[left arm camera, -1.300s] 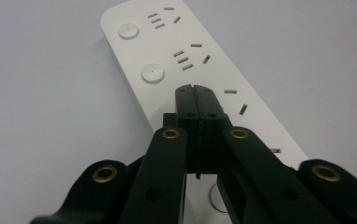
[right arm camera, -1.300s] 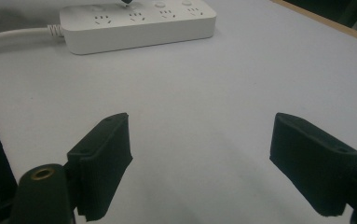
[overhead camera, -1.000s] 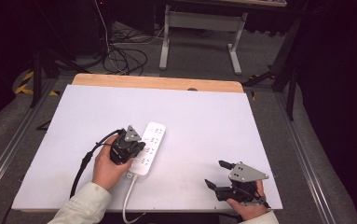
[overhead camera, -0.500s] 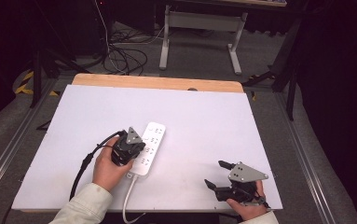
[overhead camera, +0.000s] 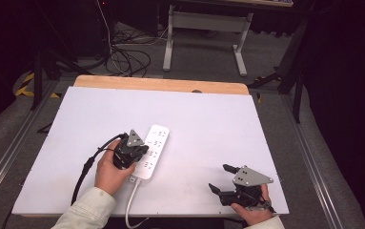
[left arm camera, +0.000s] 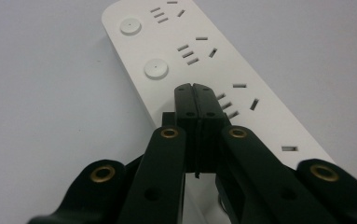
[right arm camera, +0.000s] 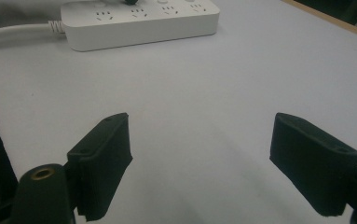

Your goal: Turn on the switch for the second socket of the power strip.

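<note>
Jaws of the left gripper [left arm camera: 195, 88] pressed together over the power strip [left arm camera: 204, 70]; right gripper [right arm camera: 199, 158] wide apart, holding nothing.

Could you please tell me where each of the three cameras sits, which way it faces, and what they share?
High view: above the person's side, looking forward and down on the table; both hands, left gripper and right gripper show.
Left gripper view: rides the left gripper, jaws closed together over the power strip.
Right gripper view: rides the right gripper, jaws wide apart, facing across the table.
Shared: the power strip appears in all three.
</note>
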